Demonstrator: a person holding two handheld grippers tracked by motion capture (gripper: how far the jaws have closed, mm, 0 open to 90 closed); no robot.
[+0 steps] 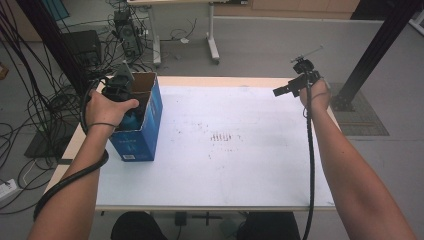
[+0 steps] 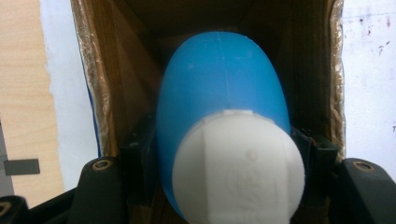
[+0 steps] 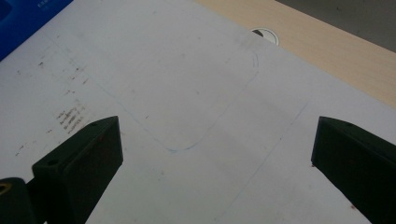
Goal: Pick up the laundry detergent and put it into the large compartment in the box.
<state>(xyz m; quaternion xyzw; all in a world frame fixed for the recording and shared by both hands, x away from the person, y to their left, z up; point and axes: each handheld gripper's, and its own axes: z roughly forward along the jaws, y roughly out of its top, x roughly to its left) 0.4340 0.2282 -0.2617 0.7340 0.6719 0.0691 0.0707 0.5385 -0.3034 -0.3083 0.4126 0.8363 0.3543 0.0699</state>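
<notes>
White sheeting is covering the tabletop [image 1: 240, 165], with grey floor and loose cables lying beyond it. At the tabletop's left edge an open blue cardboard box [image 1: 142, 132] is standing upright. The left hand-held gripper [image 2: 224, 163] is reaching down into it, jaws clamping a blue bottle [image 2: 219, 88] with a white cap [image 2: 238, 168]. The right hand-held gripper [image 3: 215, 149] is hovering wide open and empty over the far right corner.

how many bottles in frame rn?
1. A blue bottle with a white cap, clamped in the left gripper, inside the open blue box. More could be hidden deeper in it.
</notes>
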